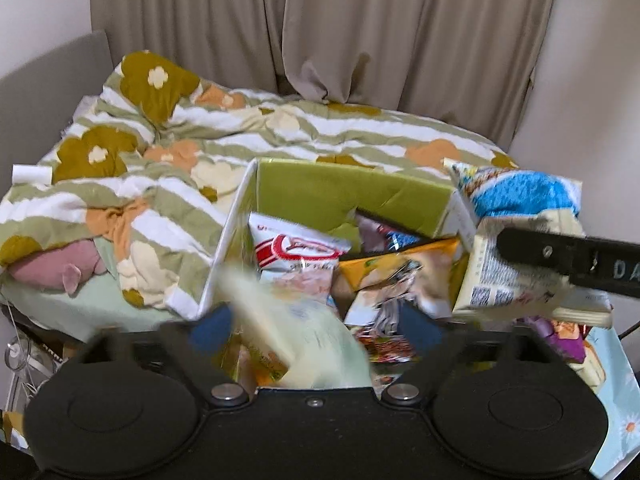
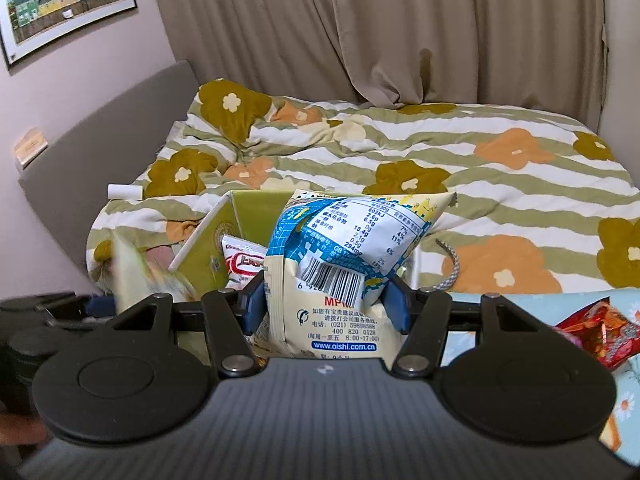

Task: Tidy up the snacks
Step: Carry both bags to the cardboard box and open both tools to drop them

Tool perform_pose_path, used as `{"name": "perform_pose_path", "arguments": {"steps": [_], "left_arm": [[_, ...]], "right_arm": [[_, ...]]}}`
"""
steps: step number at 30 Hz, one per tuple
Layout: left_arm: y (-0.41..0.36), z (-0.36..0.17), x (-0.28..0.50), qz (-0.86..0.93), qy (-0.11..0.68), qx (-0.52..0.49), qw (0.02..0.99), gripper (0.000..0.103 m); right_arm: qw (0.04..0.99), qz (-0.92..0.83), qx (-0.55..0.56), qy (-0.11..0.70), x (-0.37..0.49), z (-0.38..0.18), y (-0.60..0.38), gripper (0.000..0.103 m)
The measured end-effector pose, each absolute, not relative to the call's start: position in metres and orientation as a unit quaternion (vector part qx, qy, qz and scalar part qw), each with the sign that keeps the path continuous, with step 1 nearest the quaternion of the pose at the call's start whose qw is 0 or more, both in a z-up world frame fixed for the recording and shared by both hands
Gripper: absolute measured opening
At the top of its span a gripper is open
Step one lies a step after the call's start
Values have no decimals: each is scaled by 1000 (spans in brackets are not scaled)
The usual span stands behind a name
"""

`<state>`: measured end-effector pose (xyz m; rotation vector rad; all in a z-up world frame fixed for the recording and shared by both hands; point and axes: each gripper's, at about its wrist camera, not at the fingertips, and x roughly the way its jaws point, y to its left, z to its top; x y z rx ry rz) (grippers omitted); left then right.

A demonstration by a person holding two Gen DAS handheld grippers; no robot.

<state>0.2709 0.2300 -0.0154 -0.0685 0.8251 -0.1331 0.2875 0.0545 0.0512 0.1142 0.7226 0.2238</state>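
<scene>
An open cardboard box with a green inside (image 1: 344, 196) stands at the bed's near edge and holds several snack bags, among them a red-and-white one (image 1: 296, 252) and an orange one (image 1: 400, 268). My left gripper (image 1: 316, 326) hangs over the box's near side, open wide. A blurred pale yellow-green bag (image 1: 288, 332) lies loose between its blue pads, which do not press it. My right gripper (image 2: 326, 304) is shut on a cream-and-blue snack bag (image 2: 344, 248), held upright above the box (image 2: 256, 208). In the left wrist view that bag (image 1: 520, 216) hangs at the box's right edge.
A rumpled floral quilt (image 2: 480, 160) covers the bed behind the box, with beige curtains (image 1: 360, 40) beyond it. On a light blue cloth to the right lie a red packet (image 2: 600, 328) and a purple one (image 1: 560, 336). A pink plush toy (image 1: 56, 264) lies at left.
</scene>
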Motion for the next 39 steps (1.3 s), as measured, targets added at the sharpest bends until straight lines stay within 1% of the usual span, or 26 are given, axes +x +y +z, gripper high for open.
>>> {"name": "perform_pose_path", "arguments": {"steps": [7, 19, 23, 25, 26, 33, 39], "left_arm": [[240, -24, 265, -68, 415, -37, 907, 100], [249, -6, 256, -44, 397, -33, 916, 100], [251, -6, 259, -29, 399, -39, 916, 100], [251, -7, 259, -25, 400, -41, 915, 100], [251, -9, 260, -23, 402, -41, 914, 100], [245, -18, 259, -18, 411, -46, 910, 100], [241, -8, 253, -18, 395, -38, 918, 100]], "right_arm": [[924, 107, 45, 364, 297, 46, 77, 75], [921, 140, 48, 362, 322, 46, 91, 75], [911, 162, 44, 377, 338, 36, 102, 77], [908, 172, 43, 379, 342, 32, 108, 87], [907, 176, 43, 380, 343, 29, 110, 103], [902, 191, 47, 384, 336, 19, 105, 103], [909, 191, 45, 368, 325, 25, 96, 103]]}}
